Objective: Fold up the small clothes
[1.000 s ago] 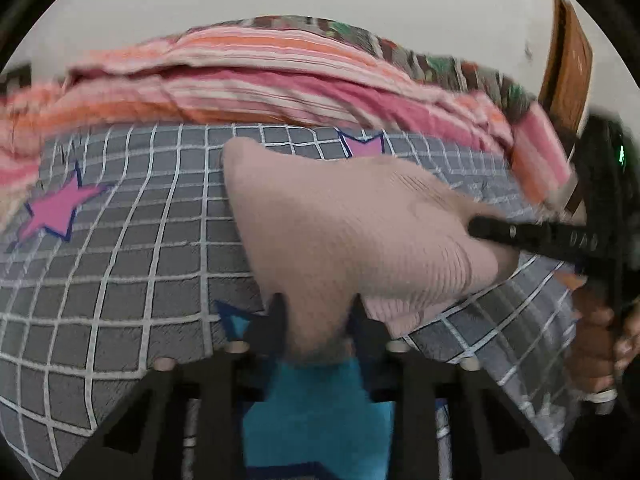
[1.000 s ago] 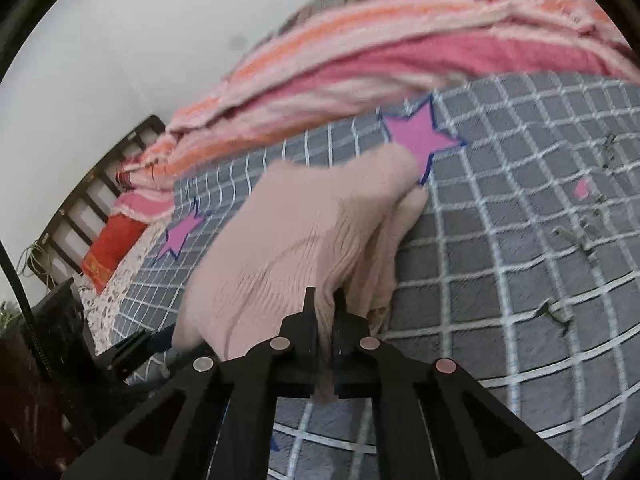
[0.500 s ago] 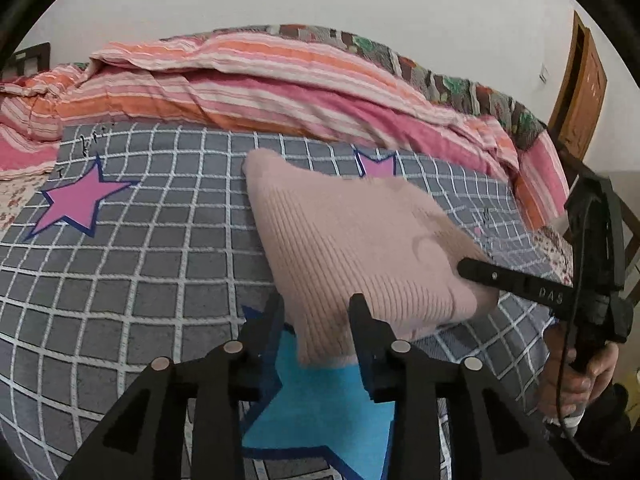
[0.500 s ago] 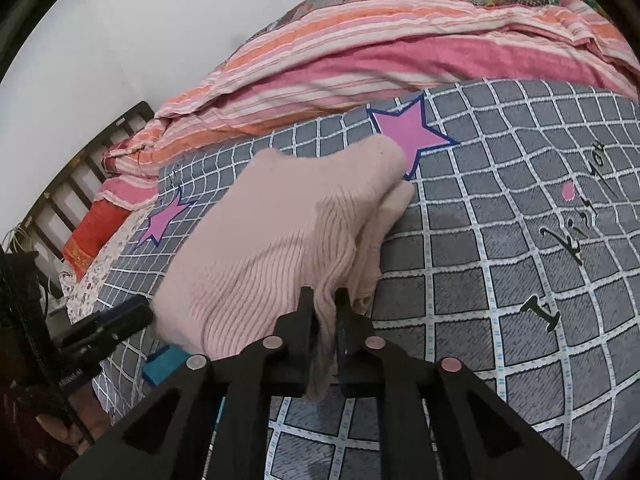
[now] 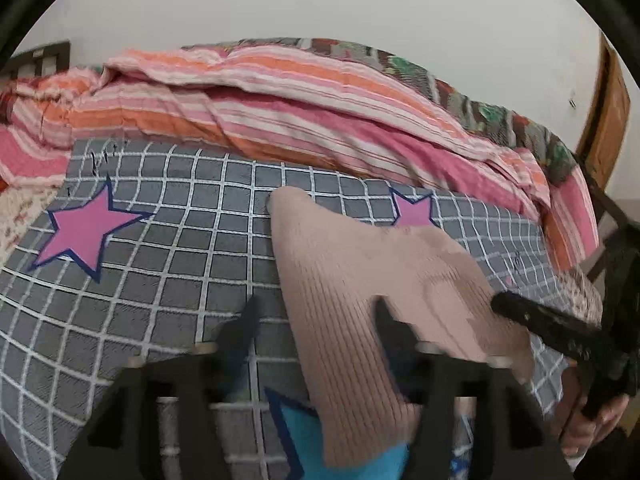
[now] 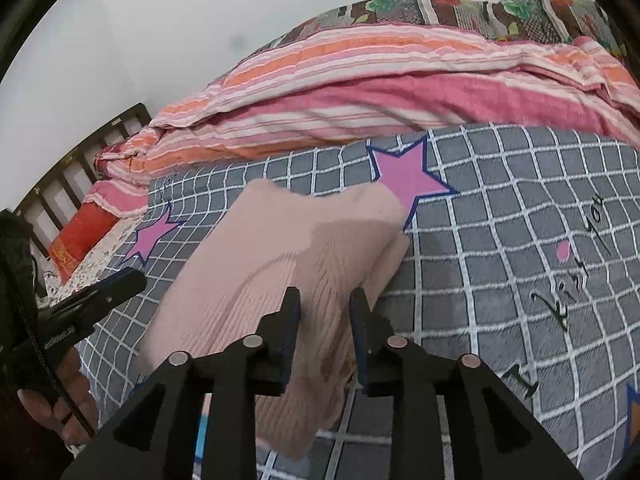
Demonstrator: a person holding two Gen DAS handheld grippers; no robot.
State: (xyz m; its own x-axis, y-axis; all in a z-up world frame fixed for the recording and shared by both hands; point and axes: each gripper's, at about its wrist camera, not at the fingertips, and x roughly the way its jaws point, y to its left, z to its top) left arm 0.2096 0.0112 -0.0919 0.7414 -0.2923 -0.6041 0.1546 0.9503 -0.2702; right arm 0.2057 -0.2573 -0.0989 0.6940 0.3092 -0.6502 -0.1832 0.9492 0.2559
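A: Lying folded on the bed, pink ribbed sweater (image 5: 360, 280), layers doubled, sits on the grey checked sheet (image 5: 160, 264) between two pink stars (image 5: 80, 232). Near edge overlaps a blue star (image 5: 352, 460).

B: Grippers?

A: Left gripper (image 5: 316, 320) jaws spread wide, sweater's near edge passes between them, one finger (image 5: 244, 328) out on bare sheet. Right gripper (image 6: 325, 320) jaws parted too, fabric between but not pinched.

B: Versus earlier?

A: Half a second ago right was clamped on the sweater's edge, now released. Left was already apart, now wider. A second ago left was pinching the fabric. Sweater hasn't really shifted, same spot by the stars.

B: Background?

A: Striped pink-orange blanket (image 6: 360, 80) bunched along the far side, against the wall. Wooden headboard (image 6: 72, 168) at the left in the right wrist view. Right gripper's finger tip (image 5: 536, 316) touches the sweater's right side in the left wrist view.
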